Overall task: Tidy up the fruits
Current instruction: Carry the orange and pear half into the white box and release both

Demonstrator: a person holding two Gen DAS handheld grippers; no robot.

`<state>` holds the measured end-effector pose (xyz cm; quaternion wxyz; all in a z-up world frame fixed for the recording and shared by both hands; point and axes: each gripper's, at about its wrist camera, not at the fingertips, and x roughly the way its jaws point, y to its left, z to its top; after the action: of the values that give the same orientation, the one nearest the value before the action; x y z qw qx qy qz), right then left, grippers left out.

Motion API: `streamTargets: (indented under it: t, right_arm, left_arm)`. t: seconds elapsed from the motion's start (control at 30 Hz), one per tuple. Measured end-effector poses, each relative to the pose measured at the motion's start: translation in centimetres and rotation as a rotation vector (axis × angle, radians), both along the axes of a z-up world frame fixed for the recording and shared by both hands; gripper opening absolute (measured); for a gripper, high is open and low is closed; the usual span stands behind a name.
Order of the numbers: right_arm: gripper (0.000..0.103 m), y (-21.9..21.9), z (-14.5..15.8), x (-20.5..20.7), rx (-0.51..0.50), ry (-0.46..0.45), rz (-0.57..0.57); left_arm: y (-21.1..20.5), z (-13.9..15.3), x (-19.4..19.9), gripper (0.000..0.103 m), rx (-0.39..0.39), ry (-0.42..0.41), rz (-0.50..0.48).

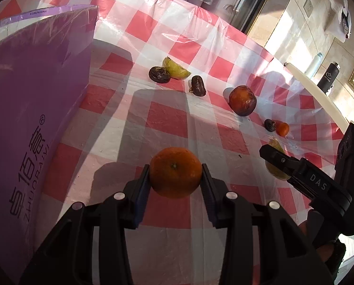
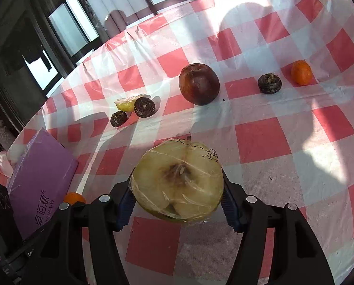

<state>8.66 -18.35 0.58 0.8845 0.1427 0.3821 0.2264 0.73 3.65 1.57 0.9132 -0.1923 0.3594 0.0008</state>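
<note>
My left gripper (image 1: 175, 174) is shut on an orange tangerine (image 1: 175, 172), held above the red-and-white checked tablecloth (image 1: 167, 123). My right gripper (image 2: 178, 201) is shut on a plastic-wrapped halved apple (image 2: 178, 180), cut face up; it also shows in the left wrist view (image 1: 275, 166) at the right. On the cloth lie a dark red apple (image 2: 199, 83), a lemon wedge (image 2: 126, 103), three dark water chestnuts (image 2: 144, 107) (image 2: 118, 118) (image 2: 269, 83) and a small orange fruit (image 2: 301, 73).
A purple box (image 1: 34, 123) stands at the left, close beside my left gripper. The table edge runs along the far side, with windows behind. Two bottles (image 1: 327, 77) stand on the floor at the far right.
</note>
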Motion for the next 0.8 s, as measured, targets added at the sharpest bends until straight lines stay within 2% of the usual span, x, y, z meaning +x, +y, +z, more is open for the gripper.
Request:
streamTargets:
  t: [0.13,0.37,0.5,0.6,0.7,0.8]
  right_arm:
    - [0.062,-0.3,0.0,0.0,0.028,0.000,0.013]
    - [0.062,-0.1,0.1,0.3,0.016,0.021,0.012]
    - [0.062,-0.4,0.3,0.1,0.009,0.014,-0.023]
    - [0.062,-1.0,0.4,-0.5,-0.001,0.016,-0.113]
    - [0.062,-1.4,0.3,-2.8,0.040,0.061,-0.192]
    - [0.062,-0.6,0.8,-6.8,0.076,0.029,-0.195]
  left_arm:
    - [0.1,0.1,0.1,0.041,-0.012,-0.004,-0.007]
    - [0.2,0.4,-0.1,0.041,-0.025,-0.016,-0.007]
    - [0.3,0.5,-0.4,0.041,-0.030,-0.025,0.002]
    - [0.6,0.7,-0.6,0.041,-0.032,-0.035,0.022]
    - [0.6,1.4,-2.1,0.041,-0.015,-0.088,0.046]
    - [0.1,2.2,-5.1,0.041,0.015,-0.132,0.035]
